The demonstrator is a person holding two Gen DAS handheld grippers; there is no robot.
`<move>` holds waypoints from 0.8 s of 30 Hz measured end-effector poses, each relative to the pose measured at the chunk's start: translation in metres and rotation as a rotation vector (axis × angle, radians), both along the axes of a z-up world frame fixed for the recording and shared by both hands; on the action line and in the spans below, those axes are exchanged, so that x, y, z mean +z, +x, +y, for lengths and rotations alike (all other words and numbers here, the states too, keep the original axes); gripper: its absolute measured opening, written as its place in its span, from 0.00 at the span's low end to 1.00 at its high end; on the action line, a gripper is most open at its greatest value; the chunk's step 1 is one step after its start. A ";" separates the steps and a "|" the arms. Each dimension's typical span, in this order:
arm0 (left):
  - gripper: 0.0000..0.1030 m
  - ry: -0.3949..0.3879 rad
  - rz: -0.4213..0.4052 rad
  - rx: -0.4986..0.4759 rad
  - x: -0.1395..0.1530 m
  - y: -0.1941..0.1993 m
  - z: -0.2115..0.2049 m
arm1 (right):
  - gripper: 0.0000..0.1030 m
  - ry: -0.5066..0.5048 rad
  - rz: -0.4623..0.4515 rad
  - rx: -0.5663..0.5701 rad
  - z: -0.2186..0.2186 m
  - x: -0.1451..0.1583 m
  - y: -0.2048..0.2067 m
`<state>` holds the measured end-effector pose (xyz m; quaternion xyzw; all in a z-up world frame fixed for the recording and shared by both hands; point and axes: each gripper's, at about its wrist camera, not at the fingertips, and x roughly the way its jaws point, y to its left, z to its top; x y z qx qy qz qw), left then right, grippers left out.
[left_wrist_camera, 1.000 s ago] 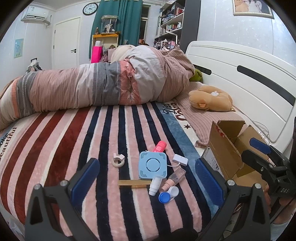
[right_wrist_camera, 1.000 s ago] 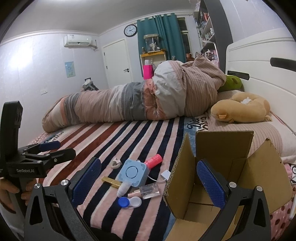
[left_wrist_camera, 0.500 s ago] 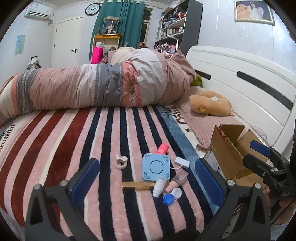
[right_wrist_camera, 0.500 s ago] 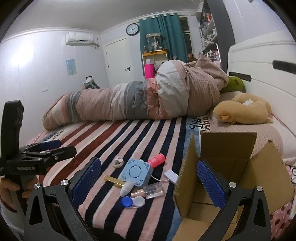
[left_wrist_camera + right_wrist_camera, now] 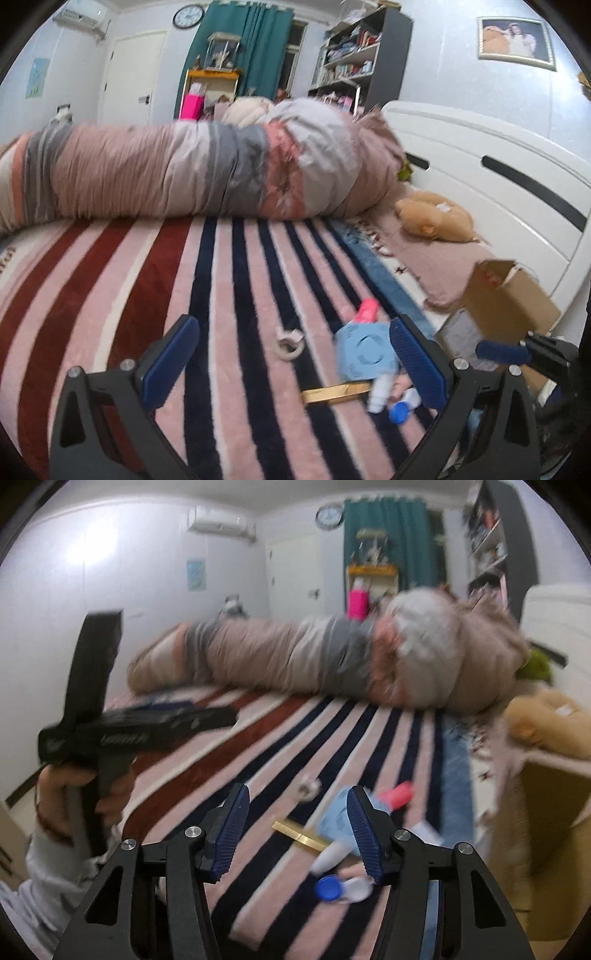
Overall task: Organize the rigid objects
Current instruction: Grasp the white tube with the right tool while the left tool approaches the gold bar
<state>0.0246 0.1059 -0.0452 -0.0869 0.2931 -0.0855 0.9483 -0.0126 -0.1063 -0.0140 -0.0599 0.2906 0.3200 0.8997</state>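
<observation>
A cluster of small items lies on the striped bed: a blue square device (image 5: 364, 350), a pink tube (image 5: 367, 309), a tape ring (image 5: 290, 341), a gold strip (image 5: 336, 393), a white bottle (image 5: 380, 393) and a blue-and-white lens case (image 5: 402, 406). An open cardboard box (image 5: 506, 302) stands to their right. My left gripper (image 5: 291, 358) is open above the bed, the tape ring between its fingers. My right gripper (image 5: 295, 829) is open and empty, over the gold strip (image 5: 299, 836), with the blue device (image 5: 334, 821) and lens case (image 5: 341, 888) by its right finger.
A rolled striped duvet (image 5: 207, 173) lies across the far side of the bed. A tan plush toy (image 5: 436, 219) rests by the white headboard (image 5: 498, 177). The other hand and left gripper body (image 5: 110, 731) show at the left of the right wrist view.
Both views are now blurred with motion. The right gripper has swung left from over the box to over the item cluster and its jaws have narrowed. The left gripper has shifted left.
</observation>
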 end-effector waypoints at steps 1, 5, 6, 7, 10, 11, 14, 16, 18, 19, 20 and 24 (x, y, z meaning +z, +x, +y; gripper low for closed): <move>0.99 -0.006 0.017 -0.003 -0.009 0.004 0.002 | 0.50 -0.019 0.035 0.002 0.005 -0.012 0.006; 0.99 -0.040 0.121 -0.033 -0.052 0.021 0.005 | 0.50 -0.062 0.145 -0.015 0.014 -0.055 0.026; 0.99 -0.037 0.136 -0.036 -0.057 0.025 0.003 | 0.50 -0.079 0.162 -0.028 0.014 -0.063 0.030; 0.99 -0.039 0.142 -0.043 -0.061 0.027 0.001 | 0.50 -0.107 0.174 -0.054 0.015 -0.074 0.037; 0.99 -0.071 0.136 -0.068 -0.063 0.029 -0.005 | 0.50 -0.119 0.211 -0.116 0.009 -0.093 0.052; 0.99 -0.071 0.133 -0.075 -0.064 0.029 -0.006 | 0.50 -0.104 0.228 -0.121 0.006 -0.097 0.056; 0.99 -0.016 0.143 -0.057 -0.067 0.031 -0.013 | 0.50 -0.116 0.241 -0.139 0.004 -0.105 0.068; 0.99 0.006 0.163 -0.048 -0.072 0.036 -0.015 | 0.50 -0.123 0.243 -0.132 0.006 -0.109 0.074; 0.99 0.004 0.183 -0.054 -0.078 0.039 -0.015 | 0.36 -0.110 0.264 -0.117 0.009 -0.115 0.081; 0.99 -0.010 0.198 -0.070 -0.084 0.043 -0.015 | 0.31 -0.112 0.272 -0.119 0.009 -0.119 0.083; 0.99 -0.024 0.217 -0.080 -0.087 0.045 -0.016 | 0.26 -0.114 0.279 -0.122 0.011 -0.121 0.084; 0.99 -0.067 0.269 -0.116 -0.103 0.050 -0.020 | 0.24 -0.078 0.289 -0.133 0.008 -0.119 0.082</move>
